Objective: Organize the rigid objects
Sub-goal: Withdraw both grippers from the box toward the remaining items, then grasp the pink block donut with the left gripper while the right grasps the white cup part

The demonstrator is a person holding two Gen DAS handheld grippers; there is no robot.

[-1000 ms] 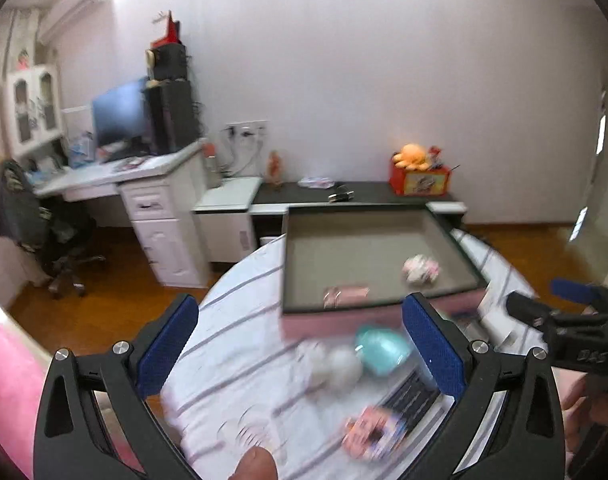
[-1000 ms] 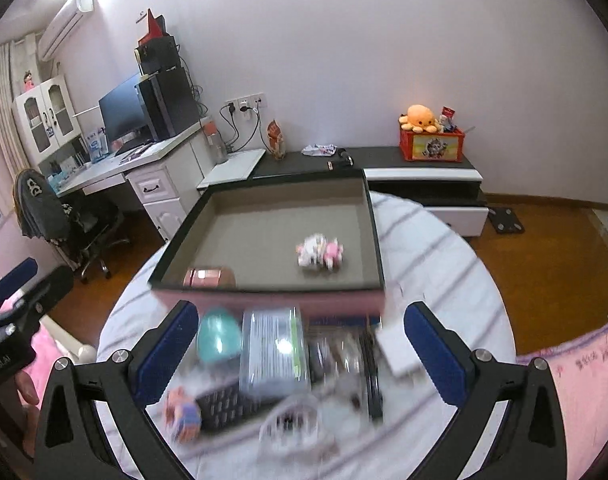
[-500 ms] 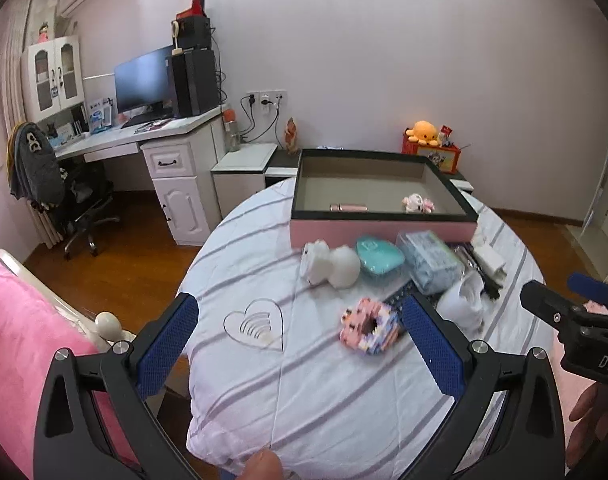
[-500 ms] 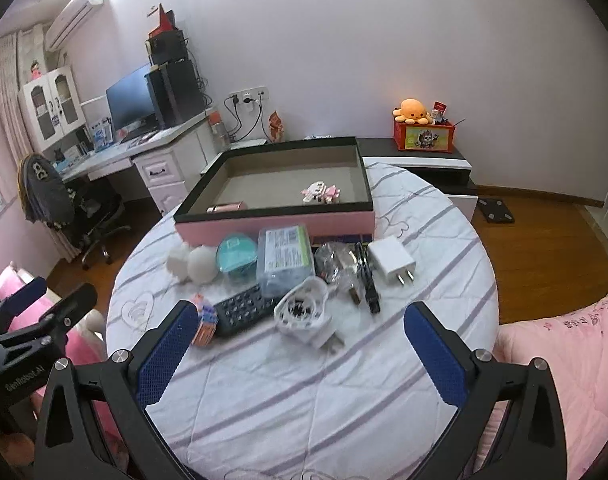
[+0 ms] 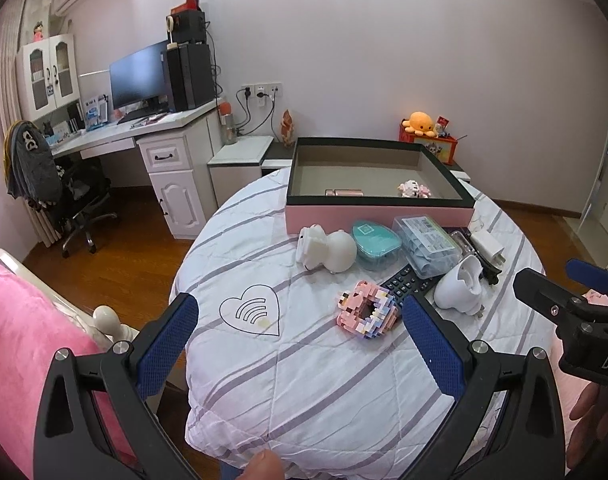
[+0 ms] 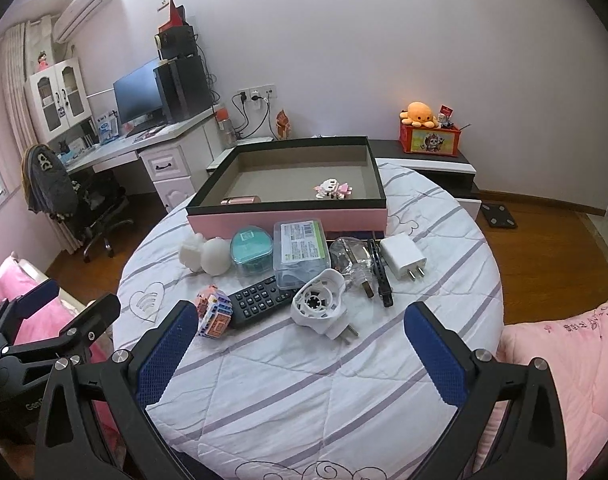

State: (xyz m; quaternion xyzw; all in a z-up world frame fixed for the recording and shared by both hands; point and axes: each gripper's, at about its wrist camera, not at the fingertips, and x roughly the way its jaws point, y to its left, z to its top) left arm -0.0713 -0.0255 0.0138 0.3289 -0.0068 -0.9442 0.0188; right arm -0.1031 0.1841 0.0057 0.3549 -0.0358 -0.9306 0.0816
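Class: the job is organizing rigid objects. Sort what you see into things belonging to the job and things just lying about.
Belonging:
pink open box with black rim
black remote control
white wall charger
teal heart-shaped case
pink brick-built ring
clear plastic lidded box

Lying about:
orange plush octopus
black computer monitor
black office chair

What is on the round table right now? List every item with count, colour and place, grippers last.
Shallow cardboard box: 1, pink with black rim, far side of table.
Block figure: 1, pink-white, inside box.
Metallic tube: 1, rose-gold, inside box.
Rounded figurine: 1, white, before box, left.
Oval case: 1, teal, beside figurine.
Clear plastic container: 1, transparent, centre.
Remote control: 1, black, near centre.
Block doughnut: 1, pink pastel, near left.
Plug-in device: 1, white, centre front.
Charger: 1, white, right.
Left gripper: open, empty.
Right gripper: open, empty.
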